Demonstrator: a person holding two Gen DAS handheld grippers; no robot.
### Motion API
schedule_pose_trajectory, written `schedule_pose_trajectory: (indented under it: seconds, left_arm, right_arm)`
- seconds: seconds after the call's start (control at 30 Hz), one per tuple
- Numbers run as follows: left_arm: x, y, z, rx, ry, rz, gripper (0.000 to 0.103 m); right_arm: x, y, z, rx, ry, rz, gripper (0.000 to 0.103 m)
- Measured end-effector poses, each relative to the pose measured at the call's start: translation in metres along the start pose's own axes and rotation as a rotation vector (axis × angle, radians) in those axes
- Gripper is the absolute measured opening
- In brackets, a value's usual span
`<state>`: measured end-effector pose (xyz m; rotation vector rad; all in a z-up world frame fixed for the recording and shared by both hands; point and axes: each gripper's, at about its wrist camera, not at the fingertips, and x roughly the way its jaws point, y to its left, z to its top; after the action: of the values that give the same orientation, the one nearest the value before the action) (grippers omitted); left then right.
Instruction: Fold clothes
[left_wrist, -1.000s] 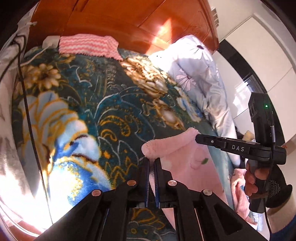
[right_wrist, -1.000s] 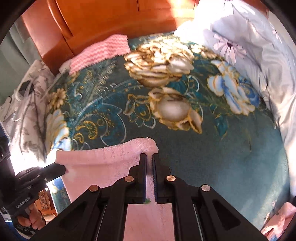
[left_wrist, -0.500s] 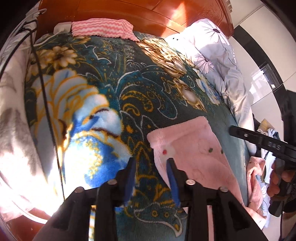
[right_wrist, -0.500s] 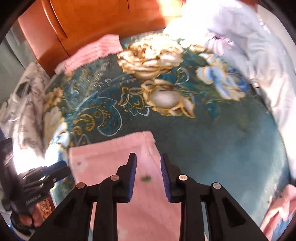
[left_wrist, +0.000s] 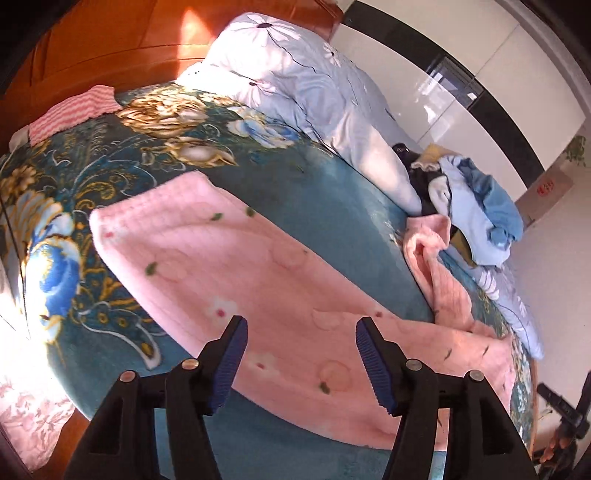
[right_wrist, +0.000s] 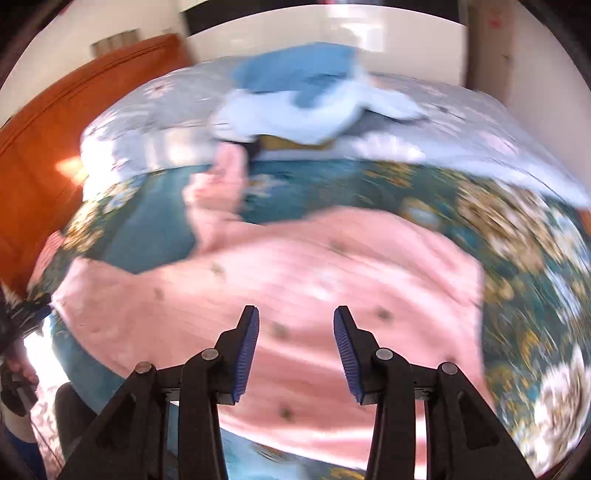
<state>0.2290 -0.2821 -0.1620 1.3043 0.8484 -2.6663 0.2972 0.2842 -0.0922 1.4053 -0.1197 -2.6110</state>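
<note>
A pink fleece garment (left_wrist: 236, 273) with small fruit prints lies spread flat on the teal floral blanket (left_wrist: 325, 206). One pink part (left_wrist: 432, 251) runs off to the right, bunched up. My left gripper (left_wrist: 299, 354) is open and empty, hovering above the garment's near edge. In the right wrist view, which is motion-blurred, the same garment (right_wrist: 295, 280) fills the middle. My right gripper (right_wrist: 295, 347) is open and empty above it. The other gripper (right_wrist: 26, 317) shows at the left edge.
A pile of light blue and dark clothes (left_wrist: 476, 199) sits at the right by a white floral duvet (left_wrist: 295, 85). A folded pink striped cloth (left_wrist: 70, 110) lies at the far left by the wooden headboard (left_wrist: 110, 44). The bed edge (left_wrist: 44, 417) drops off at the lower left.
Both grippers have let go of the pink garment's corners and opened wide. The garment now lies flat. Both have pulled back and swung to the right.
</note>
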Motion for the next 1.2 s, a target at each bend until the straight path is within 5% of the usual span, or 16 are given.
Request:
schedule_pose_trajectory:
  seconds: [0.1, 0.17, 0.27, 0.43, 0.53, 0.77, 0.8, 0.83, 0.87, 1.0, 1.2]
  left_arm:
    - [0.013, -0.022, -0.006, 0.003, 0.051, 0.010, 0.065]
    - [0.014, -0.033, -0.006, -0.005, 0.062, 0.008, 0.065]
    - [0.009, -0.049, -0.006, 0.006, 0.051, 0.026, 0.065]
    - [-0.013, -0.064, -0.004, 0.033, 0.030, 0.040, 0.065]
    - [-0.032, -0.065, -0.004, 0.035, 0.003, 0.052, 0.065]
    - [-0.081, -0.055, 0.000, 0.003, -0.069, 0.072, 0.065]
    - [-0.087, -0.054, 0.001, 0.004, -0.079, 0.074, 0.065]
    - [-0.093, -0.053, 0.003, 0.004, -0.089, 0.076, 0.065]
    - [-0.100, -0.052, 0.005, 0.004, -0.100, 0.078, 0.065]
    - [-0.115, -0.046, 0.018, 0.001, -0.129, 0.062, 0.066]
    - [-0.106, -0.037, 0.029, 0.010, -0.089, 0.018, 0.068]
  right_arm:
    - [-0.025, -0.117, -0.067, 0.265, 0.007, -0.097, 0.043]
    - [-0.034, -0.161, -0.113, 0.426, -0.004, -0.080, 0.043]
    - [-0.031, -0.194, -0.154, 0.580, -0.023, -0.050, 0.044]
    - [-0.014, -0.203, -0.172, 0.776, -0.114, 0.211, 0.047]
    - [-0.011, -0.193, -0.164, 0.778, -0.138, 0.240, 0.057]
    - [0.004, -0.187, -0.147, 0.847, -0.127, 0.304, 0.058]
    - [0.005, -0.188, -0.144, 0.867, -0.124, 0.304, 0.049]
    - [0.005, -0.187, -0.140, 0.871, -0.123, 0.311, 0.020]
    - [-0.001, -0.186, -0.136, 0.861, -0.130, 0.313, 0.012]
    - [-0.059, -0.180, -0.121, 0.723, -0.286, 0.308, 0.012]
    - [-0.052, -0.195, -0.150, 0.755, -0.182, 0.114, 0.012]
